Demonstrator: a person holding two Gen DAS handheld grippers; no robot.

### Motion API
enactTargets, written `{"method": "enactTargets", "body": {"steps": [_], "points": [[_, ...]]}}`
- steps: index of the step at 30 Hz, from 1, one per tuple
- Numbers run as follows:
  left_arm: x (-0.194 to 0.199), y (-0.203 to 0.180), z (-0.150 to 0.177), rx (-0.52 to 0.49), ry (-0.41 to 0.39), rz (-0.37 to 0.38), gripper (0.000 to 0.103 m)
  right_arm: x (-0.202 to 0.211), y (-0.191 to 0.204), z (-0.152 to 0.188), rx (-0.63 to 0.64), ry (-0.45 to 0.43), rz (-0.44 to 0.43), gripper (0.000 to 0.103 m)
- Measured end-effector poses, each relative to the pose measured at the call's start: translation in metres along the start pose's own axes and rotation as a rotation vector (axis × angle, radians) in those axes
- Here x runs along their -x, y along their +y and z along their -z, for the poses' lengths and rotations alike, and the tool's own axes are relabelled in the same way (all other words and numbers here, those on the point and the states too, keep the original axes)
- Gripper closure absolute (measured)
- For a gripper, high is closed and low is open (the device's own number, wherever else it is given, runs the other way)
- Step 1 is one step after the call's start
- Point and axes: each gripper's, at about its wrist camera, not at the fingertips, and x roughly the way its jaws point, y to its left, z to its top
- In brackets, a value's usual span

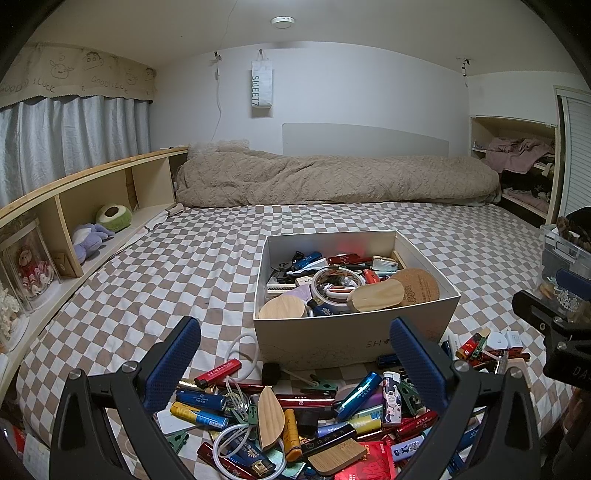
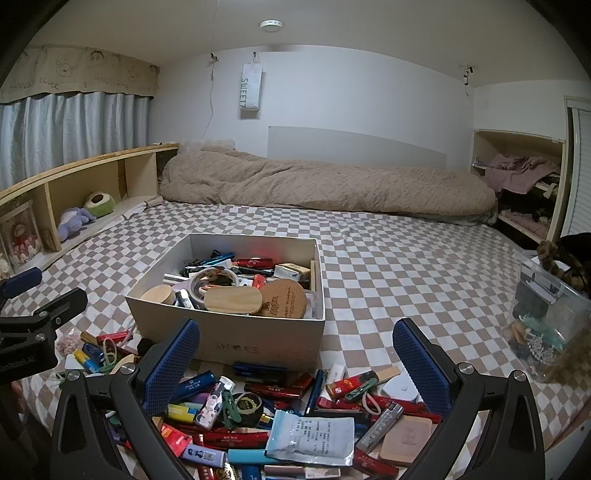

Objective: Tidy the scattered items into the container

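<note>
Checkered bedding carries everything: the white shoe box (image 1: pixel 354 332) sits mid-bed, already half full, with the heap of scattered lighters and clips (image 1: pixel 295 417) just in front of it. My left gripper (image 1: pixel 291 354) and right gripper (image 2: pixel 295 358) both hover over that heap, jaws spread wide, holding nothing. I'd single out one item at the heap's edge, like the white packet (image 2: pixel 310 435), rather than stabbing the middle.

Dim ceiling lamp (image 1: pixel 283 20); fisheye-warped, vignetted corners.
</note>
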Motion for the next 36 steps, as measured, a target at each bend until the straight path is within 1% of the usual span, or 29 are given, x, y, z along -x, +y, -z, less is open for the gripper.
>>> {"method": "enactTargets", "body": {"steps": [36], "points": [[-0.001,0.006,0.002,0.022,-0.004,-0.006,0.000,0.001,-0.014,0.000,-0.040,0.001,0.013,0.000]]}}
